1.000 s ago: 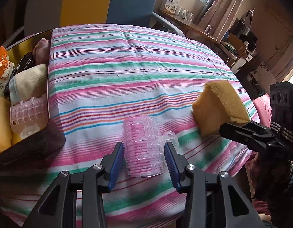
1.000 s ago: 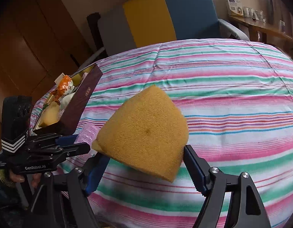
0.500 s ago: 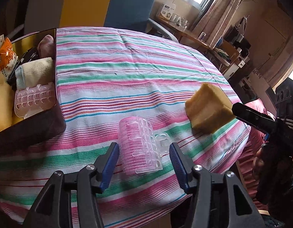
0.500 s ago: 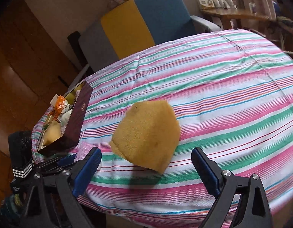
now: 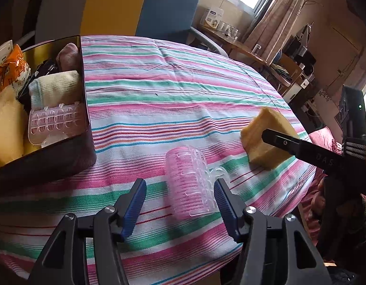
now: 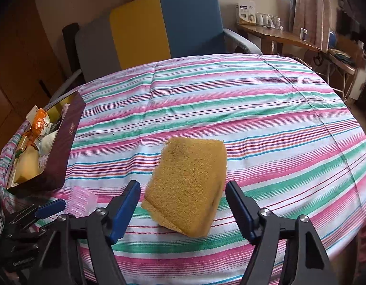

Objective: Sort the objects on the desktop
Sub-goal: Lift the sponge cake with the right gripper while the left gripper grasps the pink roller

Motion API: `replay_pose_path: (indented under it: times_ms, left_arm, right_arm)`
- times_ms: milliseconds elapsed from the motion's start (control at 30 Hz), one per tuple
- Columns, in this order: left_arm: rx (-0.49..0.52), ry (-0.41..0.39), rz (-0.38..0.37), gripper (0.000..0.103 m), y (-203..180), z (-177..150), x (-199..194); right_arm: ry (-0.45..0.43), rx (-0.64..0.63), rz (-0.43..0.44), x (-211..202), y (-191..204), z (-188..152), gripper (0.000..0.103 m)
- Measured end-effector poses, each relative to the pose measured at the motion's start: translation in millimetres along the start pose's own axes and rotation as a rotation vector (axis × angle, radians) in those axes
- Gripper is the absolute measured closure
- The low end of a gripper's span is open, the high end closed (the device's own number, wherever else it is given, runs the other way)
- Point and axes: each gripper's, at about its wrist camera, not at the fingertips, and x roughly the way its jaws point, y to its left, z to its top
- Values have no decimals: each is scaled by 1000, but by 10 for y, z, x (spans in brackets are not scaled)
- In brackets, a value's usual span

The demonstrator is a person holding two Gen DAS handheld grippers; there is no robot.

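Observation:
A clear pink plastic hair roller [image 5: 190,182] lies on the striped tablecloth between the fingers of my open left gripper [image 5: 180,197]; the jaws stand apart from it. A yellow sponge [image 6: 190,185] lies flat on the cloth between the fingers of my open right gripper [image 6: 183,201], free of the pads. The sponge also shows in the left wrist view [image 5: 266,137], with a right finger in front of it. The roller shows in the right wrist view [image 6: 82,199] at lower left.
A dark open box [image 5: 85,109] at the table's left holds a second roller [image 5: 57,123], a rolled cloth [image 5: 54,87], an orange packet [image 5: 9,71] and other items. A blue and yellow armchair [image 6: 164,23] stands behind the table. The near table edge is close below both grippers.
The right gripper opened and let the sponge drop flat onto the cloth. The left gripper opened wider and drew back a little from the roller.

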Motion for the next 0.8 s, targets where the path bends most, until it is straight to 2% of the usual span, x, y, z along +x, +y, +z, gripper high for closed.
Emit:
replay_pose_path:
  times_ms: [167,467,633,800]
  left_arm:
    - [31,27,-14,43,-82,21,71]
    - [33,48,-12,43,-110,77,199]
    - [32,38,-25,53,-130,40,165]
    - [34,18,-15,60,-147,19,89]
  right_arm:
    - [-1,-2,-16,52,-37,-42,43]
    - [-20,-62,-17,65,2,-98,43]
    - [33,-38,7,173,-50,-125,38]
    - [47,-40,18,211,-50,-194,41]
